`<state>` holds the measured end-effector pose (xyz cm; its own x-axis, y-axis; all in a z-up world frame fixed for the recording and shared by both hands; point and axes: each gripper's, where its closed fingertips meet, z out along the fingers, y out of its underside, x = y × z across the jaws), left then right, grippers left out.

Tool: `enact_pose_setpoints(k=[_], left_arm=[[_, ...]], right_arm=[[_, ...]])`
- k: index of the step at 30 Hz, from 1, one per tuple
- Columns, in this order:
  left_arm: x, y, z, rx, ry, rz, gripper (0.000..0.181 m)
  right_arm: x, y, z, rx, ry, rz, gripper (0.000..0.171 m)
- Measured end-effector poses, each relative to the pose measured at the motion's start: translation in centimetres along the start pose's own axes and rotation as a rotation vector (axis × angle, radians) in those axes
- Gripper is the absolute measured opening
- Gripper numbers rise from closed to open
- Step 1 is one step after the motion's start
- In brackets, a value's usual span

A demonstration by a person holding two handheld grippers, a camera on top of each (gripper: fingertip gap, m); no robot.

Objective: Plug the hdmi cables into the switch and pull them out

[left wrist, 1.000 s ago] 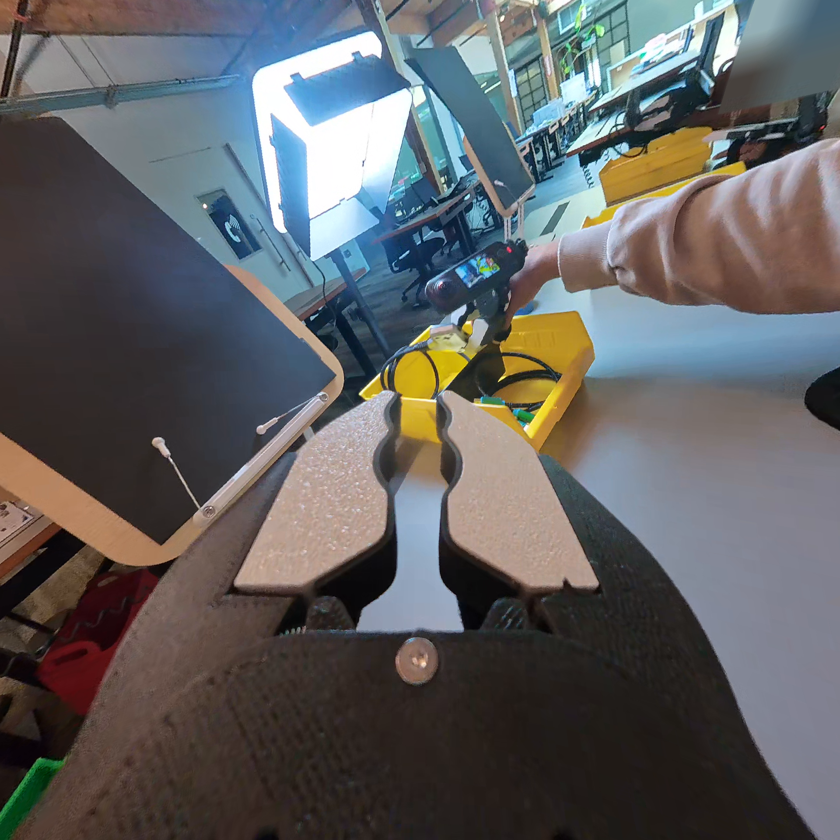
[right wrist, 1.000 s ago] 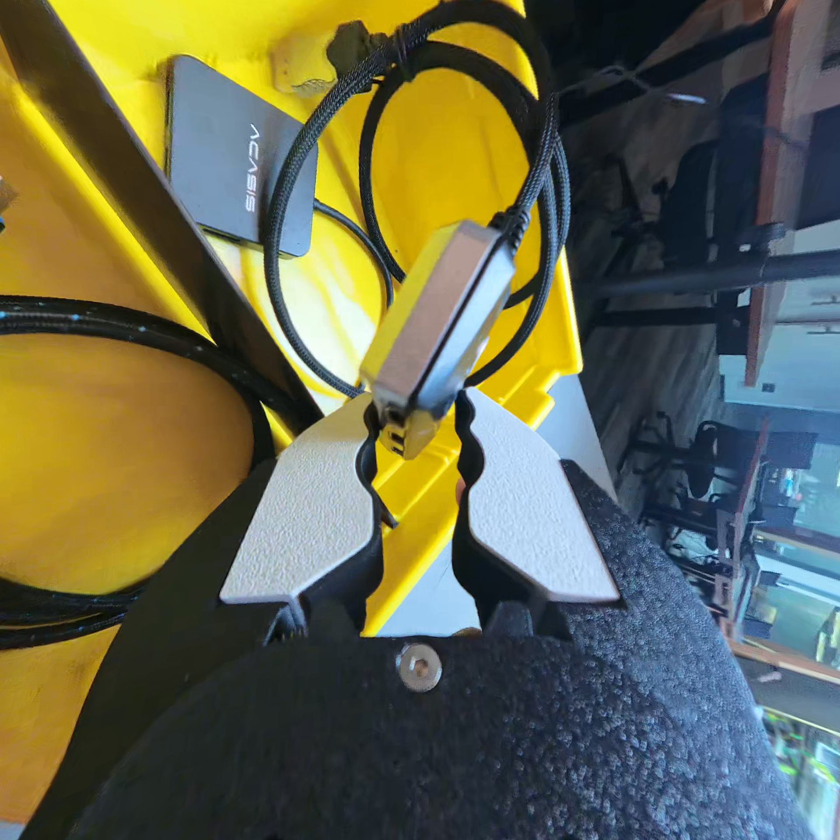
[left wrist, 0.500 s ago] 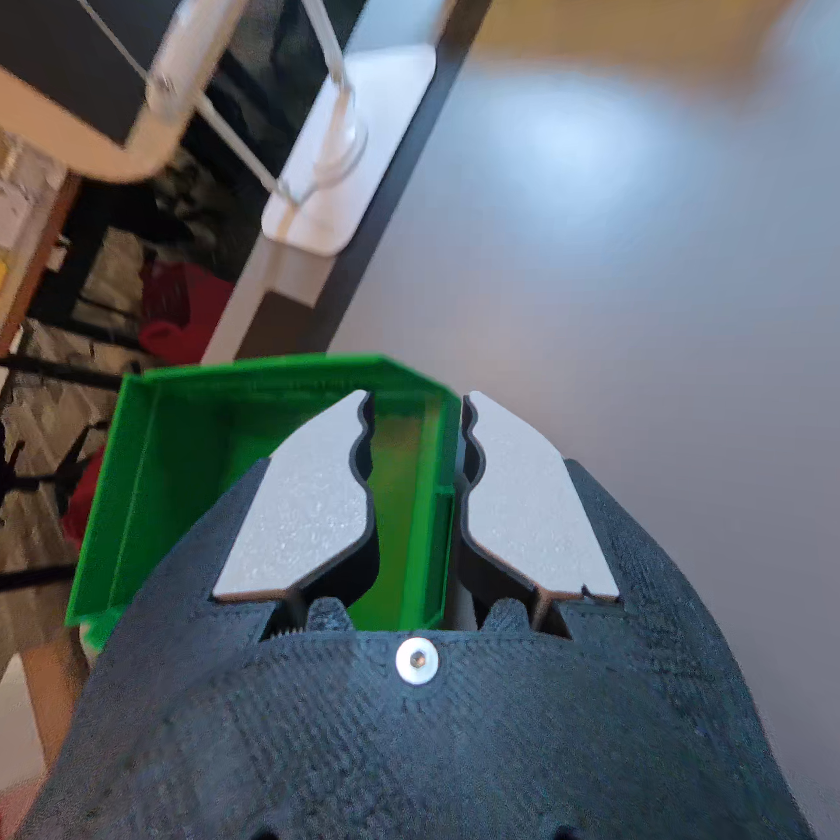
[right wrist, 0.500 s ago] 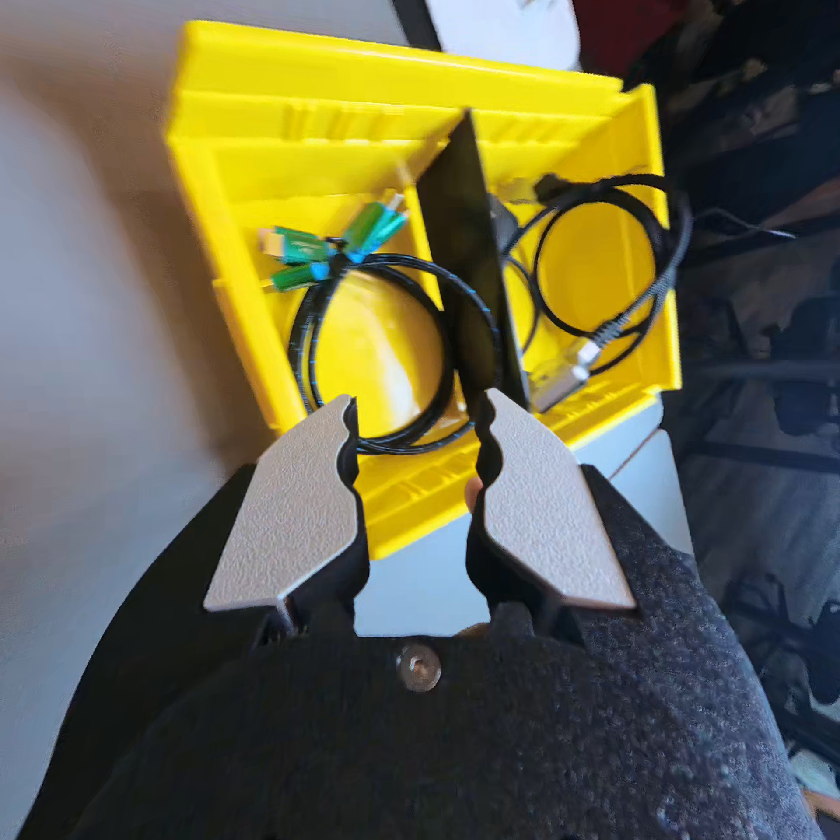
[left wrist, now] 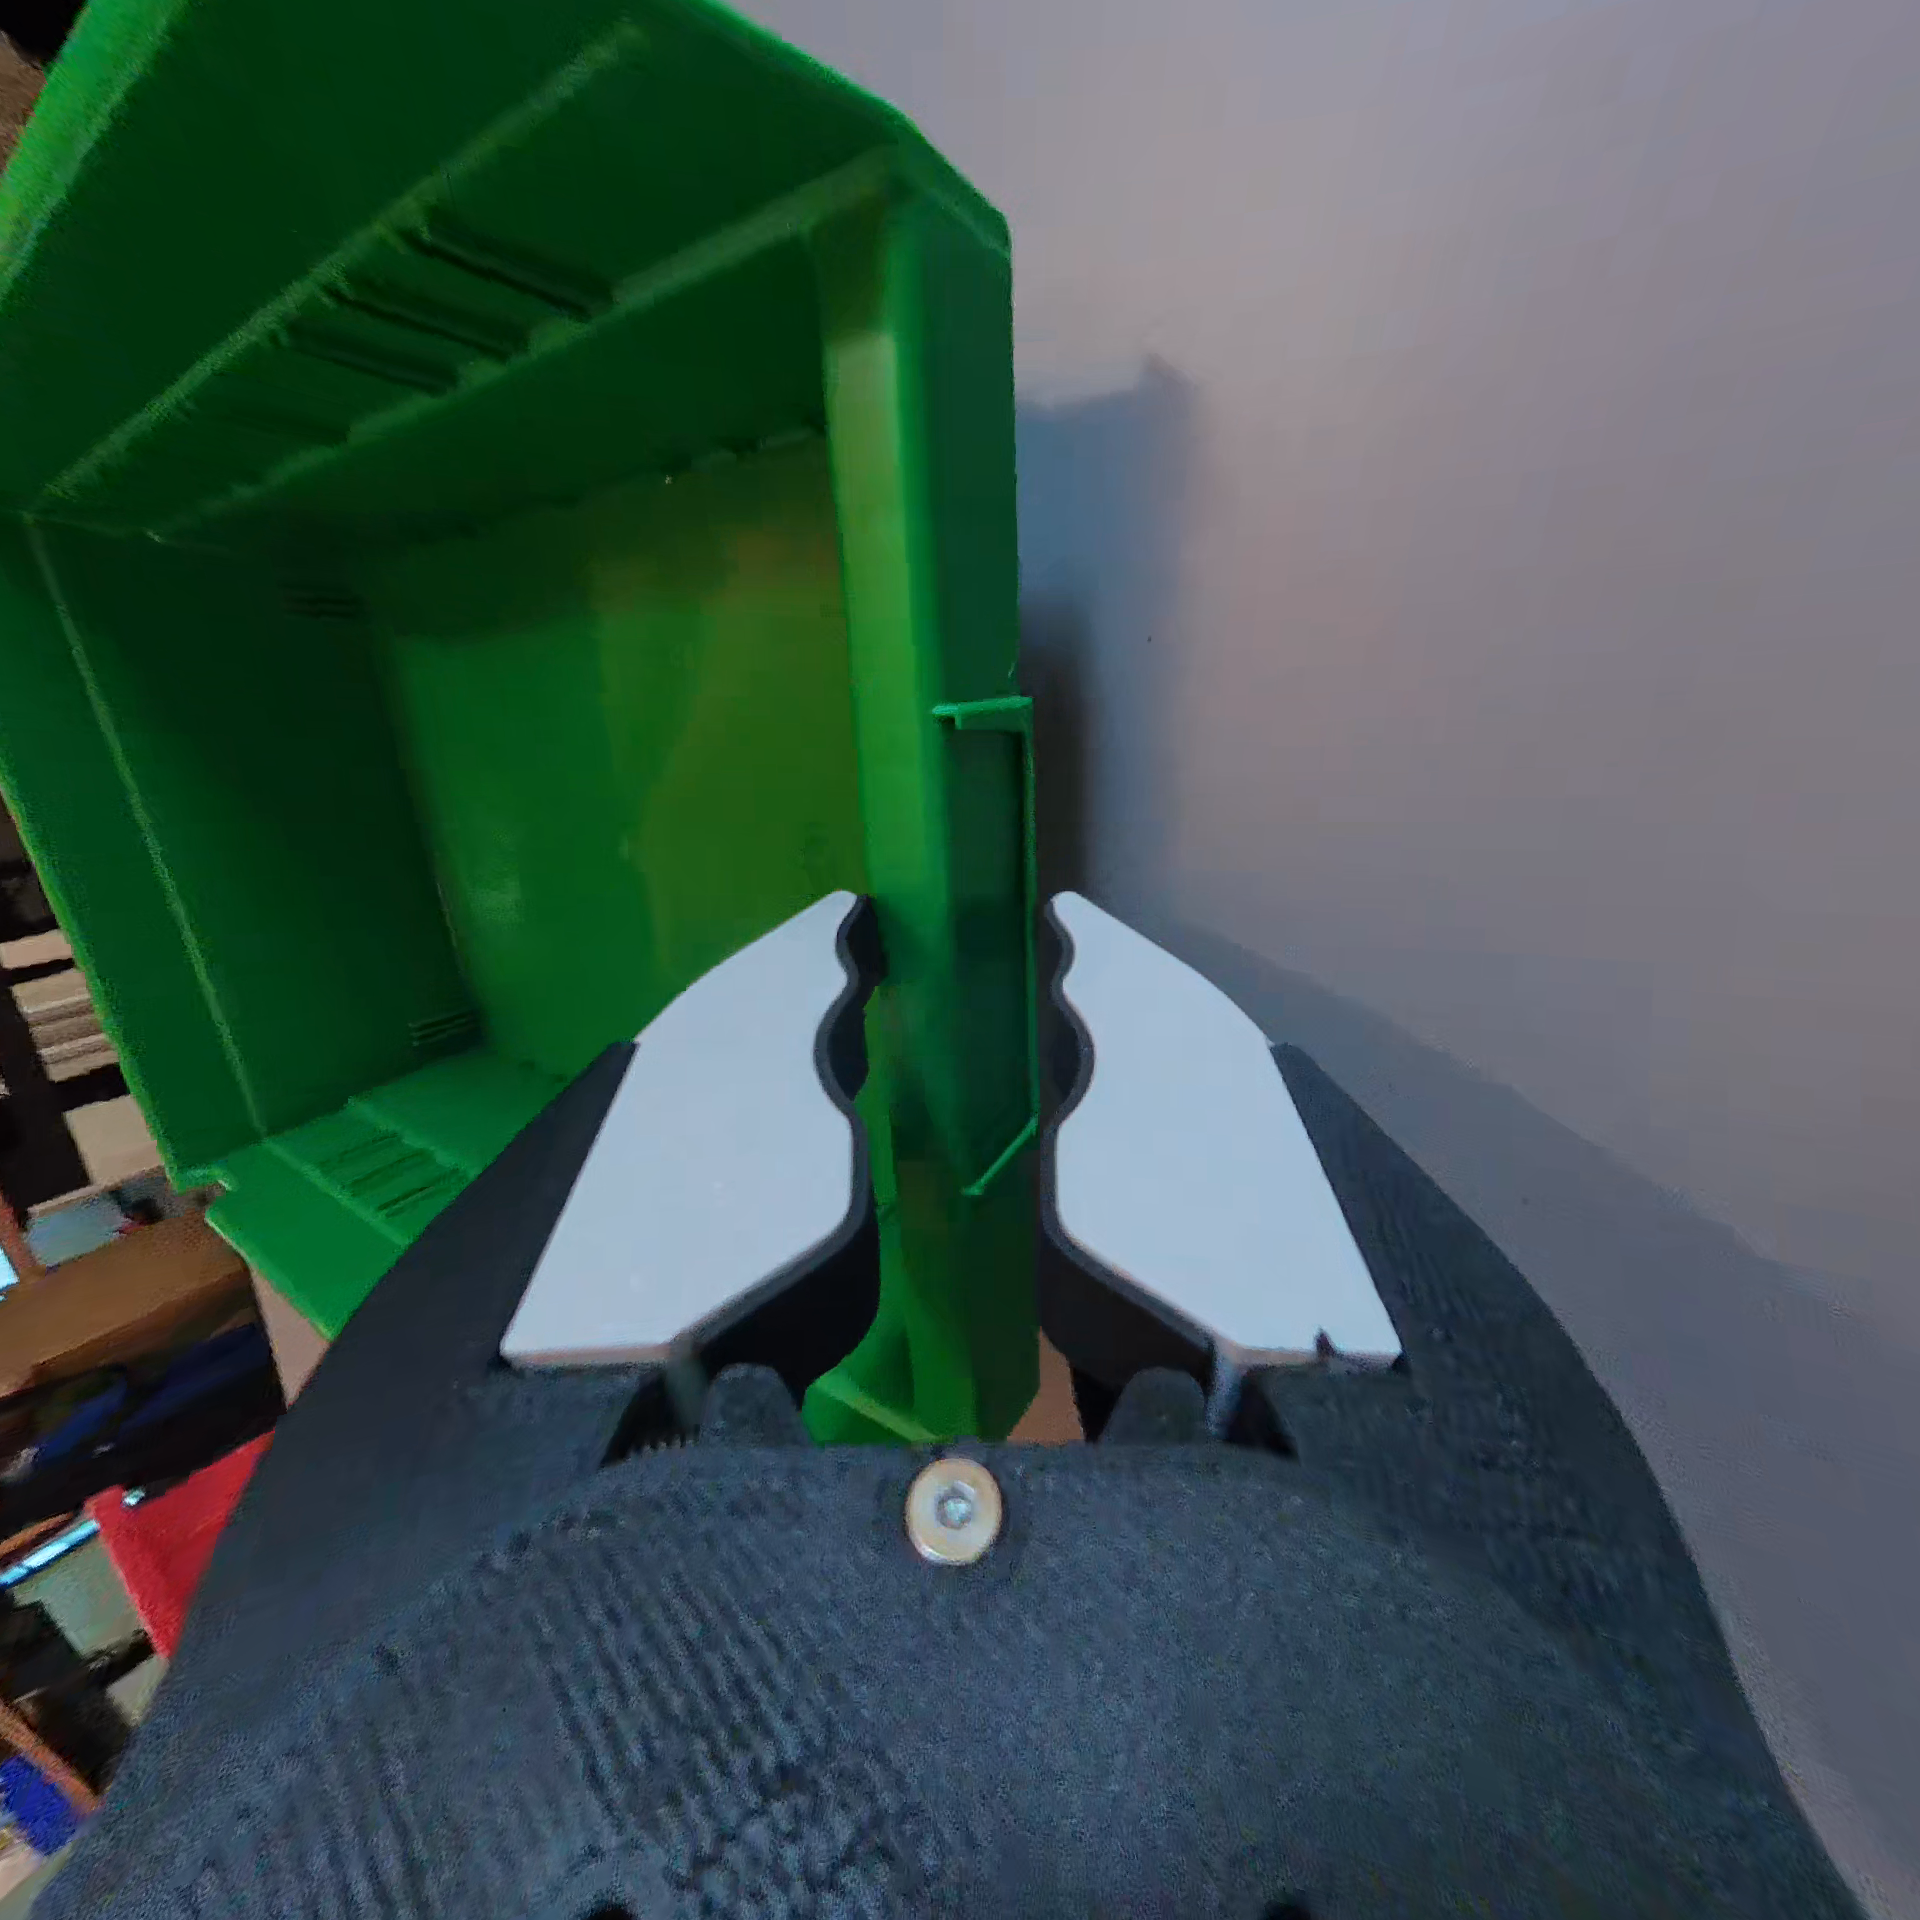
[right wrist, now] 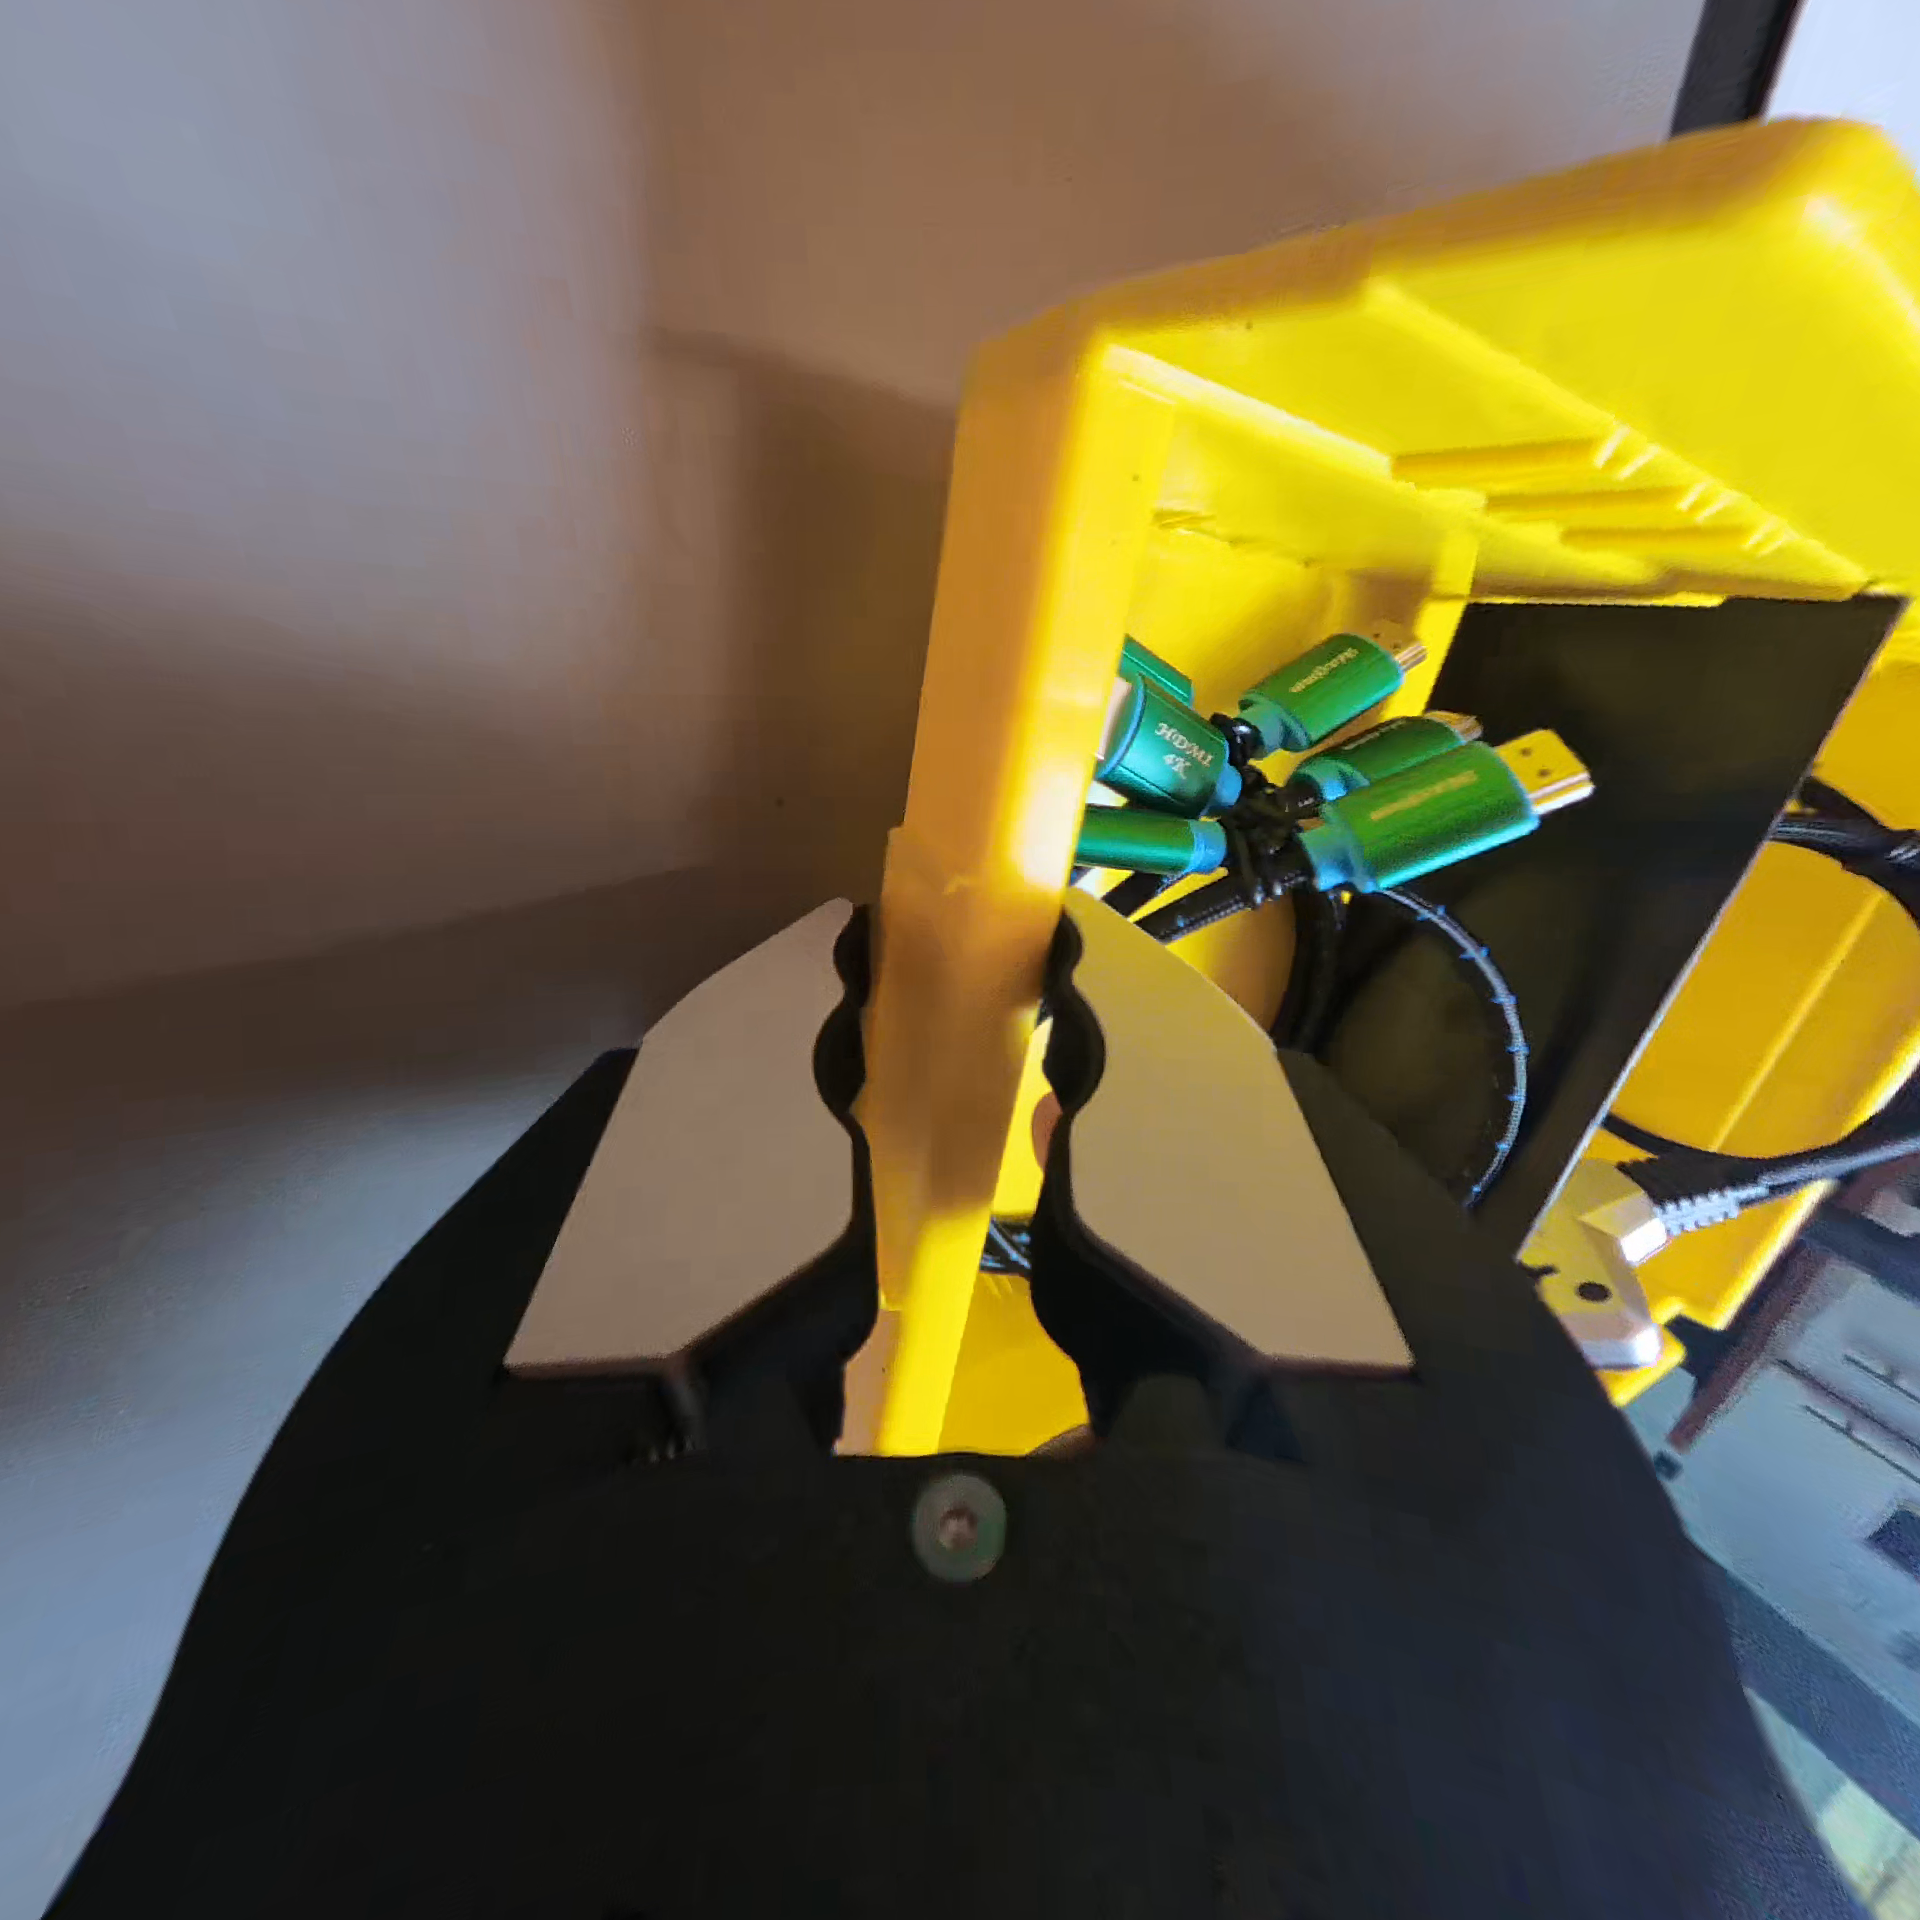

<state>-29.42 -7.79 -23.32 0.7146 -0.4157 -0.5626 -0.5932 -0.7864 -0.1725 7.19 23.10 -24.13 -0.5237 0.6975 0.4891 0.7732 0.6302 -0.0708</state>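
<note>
My left claw point(left wrist: 956, 914) straddles the right-hand wall of the green bin point(left wrist: 914, 540); its jaws stand a little apart with the wall running between them, one finger inside the bin and one outside. A thin gap shows on the outer side, so I cannot tell whether it truly grips. It points steeply down toward the grey table point(left wrist: 1507, 520).

My right claw point(right wrist: 956, 920) does likewise on the yellow bin point(right wrist: 1029, 623): its jaws pinch the left wall, both pads pressed against the plastic.

Inside that bin a black divider point(right wrist: 1662, 779) splits two compartments. In the nearer one lie the hdmi cables point(right wrist: 1413, 810), black coils with green plugs bunched together. Beyond the divider I see a silver connector point(right wrist: 1621, 1236) on a braided lead, but not the switch.
</note>
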Motion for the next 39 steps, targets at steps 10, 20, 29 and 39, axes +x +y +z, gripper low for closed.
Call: enact_pose_setpoints(k=[10, 20, 29, 39], left_arm=[[3.5, -5.2, -1.1, 0.149, 0.011, 0.129, 0.033], [9.6, -16.2, -4.5, 0.405, -0.002, 0.348, 0.036], [14.8, -22.7, -13.7, 0.912, 0.417, -0.353, 0.043], [17.4, -28.9, -10.6, 0.880, 0.278, -0.516, 0.047]], right_arm=[[-3.6, -1.5, -2.0, 0.055, 0.120, -0.113, 0.032], [-13.6, -10.0, -11.2, 0.504, 0.203, 0.123, 0.034], [-12.1, 3.1, -18.7, 0.762, 0.610, 1.111, 0.030], [-8.8, 1.4, -11.5, 0.576, 0.406, 1.128, 0.019]])
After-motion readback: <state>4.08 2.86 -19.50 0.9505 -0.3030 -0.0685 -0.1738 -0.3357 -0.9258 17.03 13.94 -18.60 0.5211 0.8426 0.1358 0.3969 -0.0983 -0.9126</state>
